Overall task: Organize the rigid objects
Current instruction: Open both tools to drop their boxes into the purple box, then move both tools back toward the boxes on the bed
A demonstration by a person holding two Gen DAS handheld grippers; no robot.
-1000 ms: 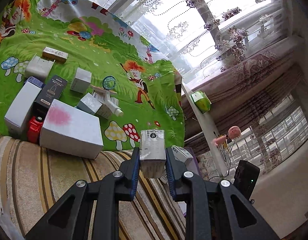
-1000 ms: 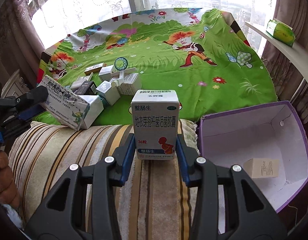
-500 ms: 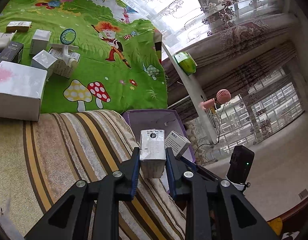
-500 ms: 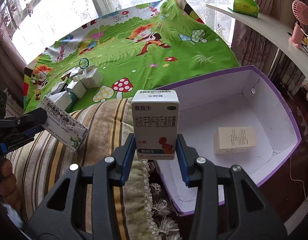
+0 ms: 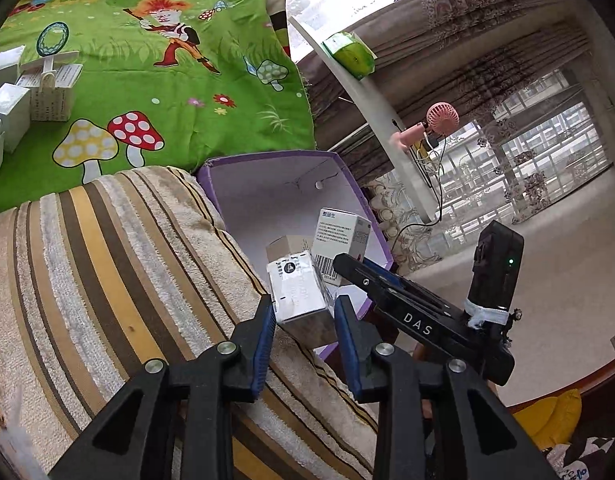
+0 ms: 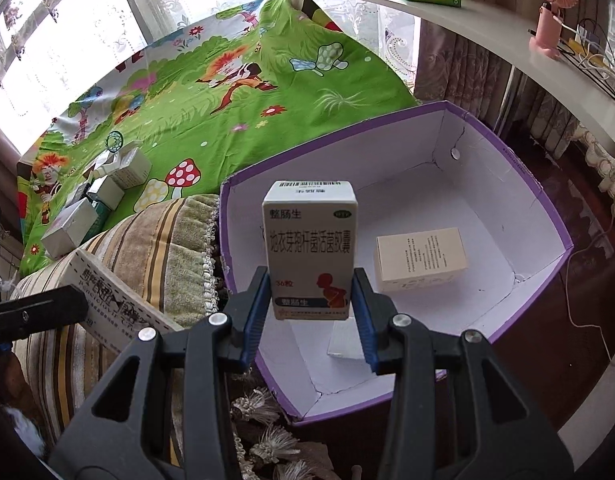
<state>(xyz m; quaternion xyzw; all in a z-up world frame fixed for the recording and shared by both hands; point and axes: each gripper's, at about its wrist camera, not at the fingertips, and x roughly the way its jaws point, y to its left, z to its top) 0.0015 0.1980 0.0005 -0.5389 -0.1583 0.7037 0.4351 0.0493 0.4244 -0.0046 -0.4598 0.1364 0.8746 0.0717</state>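
Green cartoon bedsheet point(image 6: 211, 92) is filling the upper left of both views, with a striped towel point(image 5: 107, 264) spreading below it. We're holding the left gripper point(image 5: 303, 320) at lower centre of its frame, jaws clamping a white carton point(image 5: 297, 292) that is tilting over the near rim of the purple box point(image 6: 519, 184). We're holding the right gripper point(image 6: 311, 300) low in its own frame, jaws squeezing an upright medicine box point(image 6: 309, 248) above the purple box's white floor. A beige box point(image 6: 421, 258) is lying inside, toward the right wall. More small boxes point(image 6: 103, 188) are sitting on the sheet at mid-left
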